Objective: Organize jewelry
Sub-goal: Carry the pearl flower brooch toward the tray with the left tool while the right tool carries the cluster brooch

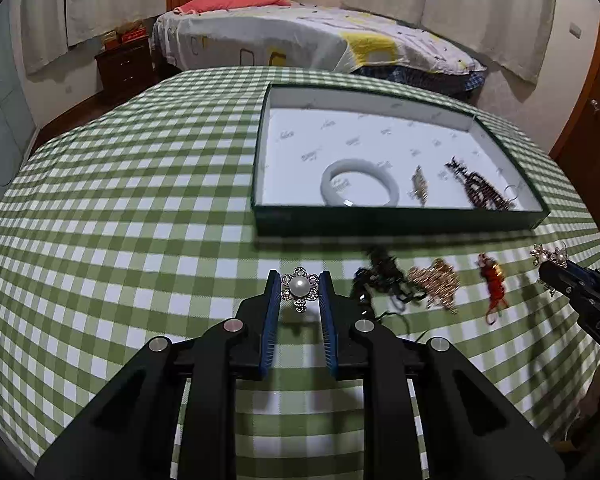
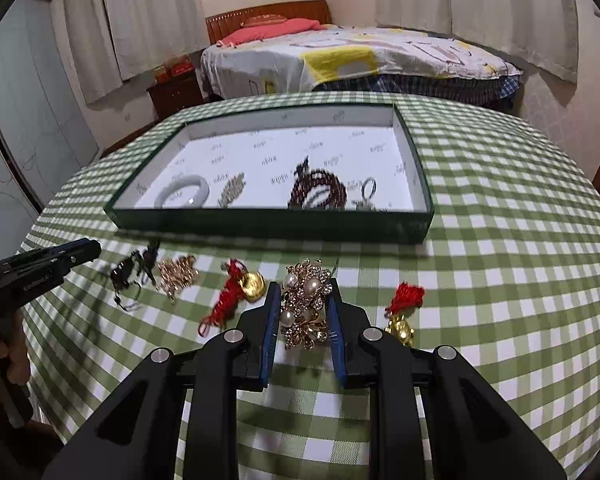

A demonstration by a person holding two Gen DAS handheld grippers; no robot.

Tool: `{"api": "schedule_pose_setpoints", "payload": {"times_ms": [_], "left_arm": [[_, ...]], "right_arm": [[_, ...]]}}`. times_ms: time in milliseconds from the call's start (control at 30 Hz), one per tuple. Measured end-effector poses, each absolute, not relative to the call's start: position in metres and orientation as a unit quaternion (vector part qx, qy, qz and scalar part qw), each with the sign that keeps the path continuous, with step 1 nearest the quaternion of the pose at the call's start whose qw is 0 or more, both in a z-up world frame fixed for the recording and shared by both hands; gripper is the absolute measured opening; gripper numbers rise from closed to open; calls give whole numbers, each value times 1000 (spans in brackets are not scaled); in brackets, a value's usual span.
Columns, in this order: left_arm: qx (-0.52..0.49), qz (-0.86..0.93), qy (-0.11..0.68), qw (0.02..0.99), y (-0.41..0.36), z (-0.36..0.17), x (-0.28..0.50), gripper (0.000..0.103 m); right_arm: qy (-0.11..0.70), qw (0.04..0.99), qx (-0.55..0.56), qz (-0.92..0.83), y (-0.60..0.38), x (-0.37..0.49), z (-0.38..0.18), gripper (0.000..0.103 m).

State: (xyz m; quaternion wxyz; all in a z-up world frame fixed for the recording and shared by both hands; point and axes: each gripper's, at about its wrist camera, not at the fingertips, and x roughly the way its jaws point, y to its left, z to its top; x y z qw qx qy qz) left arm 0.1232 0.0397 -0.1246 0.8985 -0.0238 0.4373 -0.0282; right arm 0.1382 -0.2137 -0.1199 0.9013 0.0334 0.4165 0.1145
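My left gripper (image 1: pixel 300 285) is shut on a small silver flower brooch with one pearl (image 1: pixel 300 289), held a little above the checked cloth. A larger gold brooch with several pearls (image 2: pixel 306 304) sits between the blue pads of my right gripper (image 2: pixel 303 296), which is shut on it. In the left wrist view the right gripper (image 1: pixel 550 269) enters from the right edge with that gold brooch (image 1: pixel 548 255) at its tip. The dark green tray (image 1: pixel 400 222) (image 2: pixel 272 222) lies beyond both grippers. It holds a white bangle (image 1: pixel 360 182), a gold pin (image 1: pixel 419 188), a dark bead string (image 2: pixel 318 194) and a ring (image 2: pixel 368 188).
Loose pieces lie on the green checked tablecloth (image 2: pixel 500 280) in front of the tray: a black piece (image 2: pixel 134 272), a gold chain piece (image 2: pixel 178 276), a red tassel charm (image 2: pixel 240 292), another red tassel charm (image 2: pixel 404 312). The left gripper (image 2: pixel 88 248) shows at the left. A bed stands behind.
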Motion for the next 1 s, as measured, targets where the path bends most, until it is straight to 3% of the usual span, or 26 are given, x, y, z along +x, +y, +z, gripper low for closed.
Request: {"api": "schedule_pose_setpoints", "payload": {"times_ms": [633,1000], "left_arm": [[-45,-61,369,926,16,-72,197,19],[-36,-45,397,916,7,-106,265,19]], "right_arm": [[335,936,11,107,-219,200,-63,23],[359,929,5,89,-226,256,-93,23]]}}
